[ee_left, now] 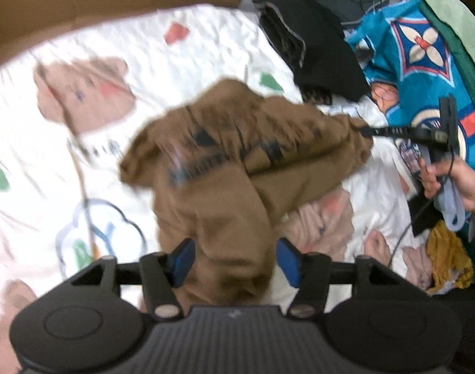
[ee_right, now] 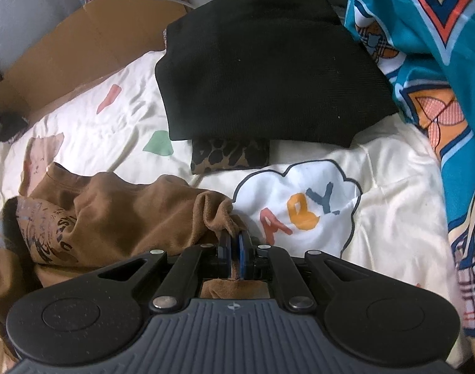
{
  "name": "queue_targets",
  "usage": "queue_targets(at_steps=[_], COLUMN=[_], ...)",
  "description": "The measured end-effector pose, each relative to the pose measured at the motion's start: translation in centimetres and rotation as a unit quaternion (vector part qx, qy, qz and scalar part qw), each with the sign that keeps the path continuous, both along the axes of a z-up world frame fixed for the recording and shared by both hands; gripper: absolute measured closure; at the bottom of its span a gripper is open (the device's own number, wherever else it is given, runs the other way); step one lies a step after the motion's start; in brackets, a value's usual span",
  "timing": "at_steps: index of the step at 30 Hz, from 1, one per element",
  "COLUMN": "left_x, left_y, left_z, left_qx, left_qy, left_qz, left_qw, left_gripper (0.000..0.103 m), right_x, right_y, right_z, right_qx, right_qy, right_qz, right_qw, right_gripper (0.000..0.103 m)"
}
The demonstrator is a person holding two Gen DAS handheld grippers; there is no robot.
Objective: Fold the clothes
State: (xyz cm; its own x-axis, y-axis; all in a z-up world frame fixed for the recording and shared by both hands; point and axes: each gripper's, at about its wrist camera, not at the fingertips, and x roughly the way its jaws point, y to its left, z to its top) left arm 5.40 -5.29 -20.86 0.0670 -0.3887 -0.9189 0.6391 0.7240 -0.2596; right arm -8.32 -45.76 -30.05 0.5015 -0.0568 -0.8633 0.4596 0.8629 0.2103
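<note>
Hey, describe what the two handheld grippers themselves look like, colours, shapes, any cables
Both are black plastic. The left gripper has a ribbed grey-black top plate, round domed housings either side, silver pivot screws and blue pads on its fingers. The right gripper is built the same, with a small compass-like mark on its ribbed plate. A thin black cable trails from it by the person's hand.

A white cartoon-print quilt (ee_right: 377,193) is covering the bed. Brown cardboard (ee_right: 91,46) is leaning along the quilt's far edge, and a teal patterned blanket (ee_right: 424,31) is lying bunched against its side.
</note>
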Motion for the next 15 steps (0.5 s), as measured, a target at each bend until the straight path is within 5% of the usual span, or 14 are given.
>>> queue_targets(at_steps=[3, 6, 15], left_x=[2.5, 5.7, 10.8], left_y=[-0.3, -0.7, -3.4], left_z=[1.0, 0.5, -6.4], left_qx=[0.014, 0.019, 0.009], left_qy=[-0.022, -0.041, -0.038], left_qz=[0.002, 0.029, 0.057], left_qw=[0.9997, 0.9985, 0.9976], left_gripper=[0.037, 0.022, 0.022], right_x=[-0.2, -0.4, -1.0], right_y=[0.1, 0.0, -0.8], right_z=[-0.3, -0.7, -2.0], right_qx=[-0.001, 0.007, 0.022], right_qy=[0.012, 0.015, 0.005], right_qz=[0.014, 0.013, -0.007], right_qw=[1.000, 1.000, 1.000], right_gripper=[0.099, 0.099, 0.098])
